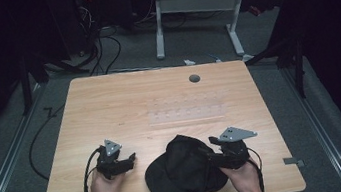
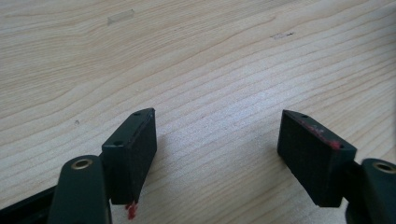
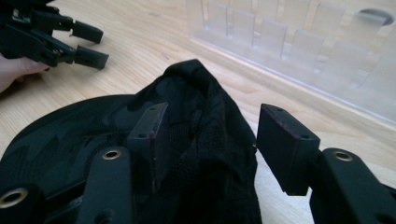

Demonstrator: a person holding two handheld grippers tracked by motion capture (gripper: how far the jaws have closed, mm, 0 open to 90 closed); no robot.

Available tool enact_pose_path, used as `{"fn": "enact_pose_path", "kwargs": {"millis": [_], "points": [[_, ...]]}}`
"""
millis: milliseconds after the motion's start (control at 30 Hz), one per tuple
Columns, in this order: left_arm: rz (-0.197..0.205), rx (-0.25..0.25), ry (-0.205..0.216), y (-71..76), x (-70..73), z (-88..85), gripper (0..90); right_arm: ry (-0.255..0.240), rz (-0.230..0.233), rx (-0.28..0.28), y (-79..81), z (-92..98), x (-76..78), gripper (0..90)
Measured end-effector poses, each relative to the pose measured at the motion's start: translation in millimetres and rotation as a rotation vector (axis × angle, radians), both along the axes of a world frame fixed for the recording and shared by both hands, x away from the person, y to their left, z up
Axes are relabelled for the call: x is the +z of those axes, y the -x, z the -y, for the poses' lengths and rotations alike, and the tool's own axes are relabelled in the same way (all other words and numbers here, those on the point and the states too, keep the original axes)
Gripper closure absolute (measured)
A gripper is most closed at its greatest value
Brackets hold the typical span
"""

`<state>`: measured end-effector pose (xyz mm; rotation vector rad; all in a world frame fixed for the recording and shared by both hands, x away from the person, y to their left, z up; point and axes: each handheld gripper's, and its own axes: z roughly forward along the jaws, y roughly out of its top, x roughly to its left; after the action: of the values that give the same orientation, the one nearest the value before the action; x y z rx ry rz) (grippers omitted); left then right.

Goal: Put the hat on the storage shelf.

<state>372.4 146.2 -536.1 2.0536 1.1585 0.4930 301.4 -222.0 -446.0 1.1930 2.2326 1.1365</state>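
A person is working a black cap at the near edge of a wooden table, a handheld gripper in each hand. The right gripper is standing with its jaws apart, straddling the bunched mesh crown of the cap; one pad appears to be brushing the fabric, though the dark cloth is making contact hard to judge, and nothing is clamped. The left gripper is resting just left of the cap, its jaws wide apart over bare wood and holding nothing. A clear plastic rack is lying beyond the cap, toward the middle of the table. To take the crown cleanly, the right jaws should be sinking deeper around the fold before closing, gathering both layers, while the left gripper could be pinning the brim to stop the cap sliding.
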Motion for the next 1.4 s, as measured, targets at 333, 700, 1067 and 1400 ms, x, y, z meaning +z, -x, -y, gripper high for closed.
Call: {"fn": "enact_pose_path", "kwargs": {"millis": [333,700,1067,1400], "points": [[0.0,0.0,0.0,0.0,0.0,0.0,28.7,0.036,-0.049,-0.008,-8.4,-8.5,-15.0,48.6],[-0.003,0.003,0.001,-0.1,0.1,-0.5,28.2,0.069,-0.056,-0.004,-10.1,-13.6,-24.1,69.8],[-0.007,-0.006,0.005,-0.6,0.0,-0.7,24.4,0.035,-0.072,0.006,-13.4,-11.9,-20.9,79.7],[-0.008,-0.012,-0.001,-0.6,-0.2,0.5,23.6,0.042,-0.072,0.023,-17.6,-10.2,-12.5,80.1]]}}
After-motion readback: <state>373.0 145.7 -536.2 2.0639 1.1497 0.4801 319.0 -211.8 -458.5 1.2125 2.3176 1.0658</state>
